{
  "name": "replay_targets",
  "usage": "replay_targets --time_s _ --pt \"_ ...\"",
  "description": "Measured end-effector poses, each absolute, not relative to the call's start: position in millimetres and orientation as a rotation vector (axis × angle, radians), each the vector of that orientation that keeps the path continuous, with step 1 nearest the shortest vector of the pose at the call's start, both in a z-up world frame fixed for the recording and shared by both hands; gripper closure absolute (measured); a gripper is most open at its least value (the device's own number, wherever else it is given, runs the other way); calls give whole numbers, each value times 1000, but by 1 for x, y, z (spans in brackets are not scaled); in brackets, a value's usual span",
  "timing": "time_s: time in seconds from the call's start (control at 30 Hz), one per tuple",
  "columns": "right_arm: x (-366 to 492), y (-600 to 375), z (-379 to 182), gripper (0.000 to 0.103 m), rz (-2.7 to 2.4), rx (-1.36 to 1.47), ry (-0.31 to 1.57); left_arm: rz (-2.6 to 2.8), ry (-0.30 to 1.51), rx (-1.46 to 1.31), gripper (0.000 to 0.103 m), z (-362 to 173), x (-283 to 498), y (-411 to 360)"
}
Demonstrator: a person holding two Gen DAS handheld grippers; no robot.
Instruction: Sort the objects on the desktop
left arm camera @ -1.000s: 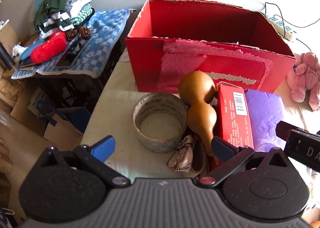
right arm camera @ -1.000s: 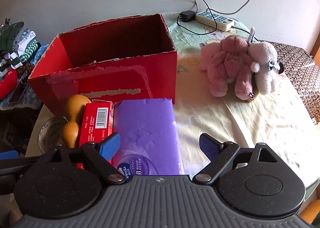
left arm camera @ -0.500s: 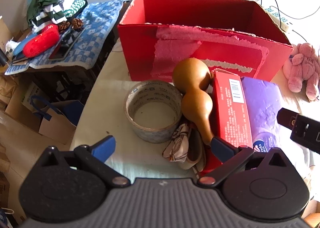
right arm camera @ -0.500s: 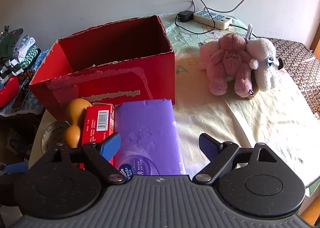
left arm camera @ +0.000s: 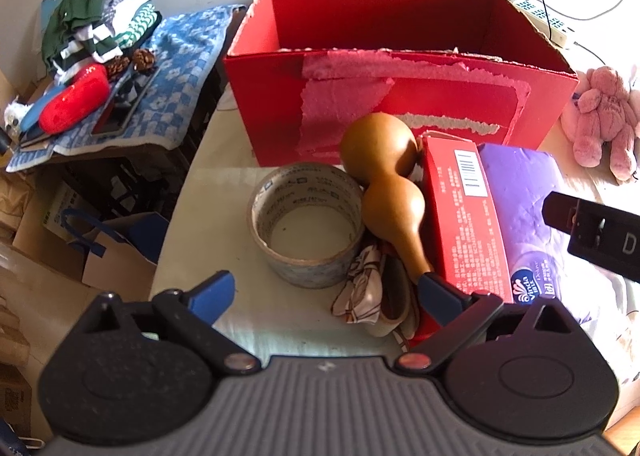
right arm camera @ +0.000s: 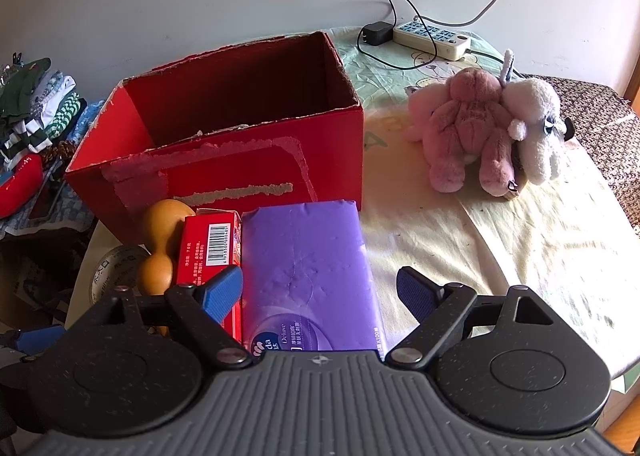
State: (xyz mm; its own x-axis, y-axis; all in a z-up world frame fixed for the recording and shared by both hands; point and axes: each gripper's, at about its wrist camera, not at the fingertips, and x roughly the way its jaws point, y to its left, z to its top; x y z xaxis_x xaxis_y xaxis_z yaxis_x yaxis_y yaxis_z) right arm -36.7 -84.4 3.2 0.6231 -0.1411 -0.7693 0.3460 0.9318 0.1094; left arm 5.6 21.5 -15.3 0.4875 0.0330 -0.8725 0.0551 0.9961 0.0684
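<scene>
Left gripper [left arm camera: 326, 294] hangs wide open just near of the tape roll [left arm camera: 306, 222] and gourd [left arm camera: 390, 180]. Right gripper [right arm camera: 320, 288] gapes wide over the purple tissue pack [right arm camera: 308, 268]. Beyond them stands the red box [right arm camera: 224, 128], empty-looking, plush toys [right arm camera: 480, 136] far right on the surface [right arm camera: 520, 248].

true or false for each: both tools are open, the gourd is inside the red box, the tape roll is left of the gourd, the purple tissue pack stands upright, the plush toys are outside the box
1. Both tools are open. True: the left tool and the right tool each show a wide gap and hold nothing.
2. The gourd is inside the red box. False: it lies on the table in front of the box.
3. The tape roll is left of the gourd. True, in the left wrist view.
4. The purple tissue pack stands upright. False: it lies flat.
5. The plush toys are outside the box. True.
</scene>
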Motion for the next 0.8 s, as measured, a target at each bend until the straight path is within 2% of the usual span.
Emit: replay_targets --time_s 0.4,0.8 --pt "-32 -84 5 18 -262 260 849 -64 1043 96 1 -13 8 23" --pt "-21 -88 7 29 -182 268 868 -306 949 153 1 -9 -16 21"
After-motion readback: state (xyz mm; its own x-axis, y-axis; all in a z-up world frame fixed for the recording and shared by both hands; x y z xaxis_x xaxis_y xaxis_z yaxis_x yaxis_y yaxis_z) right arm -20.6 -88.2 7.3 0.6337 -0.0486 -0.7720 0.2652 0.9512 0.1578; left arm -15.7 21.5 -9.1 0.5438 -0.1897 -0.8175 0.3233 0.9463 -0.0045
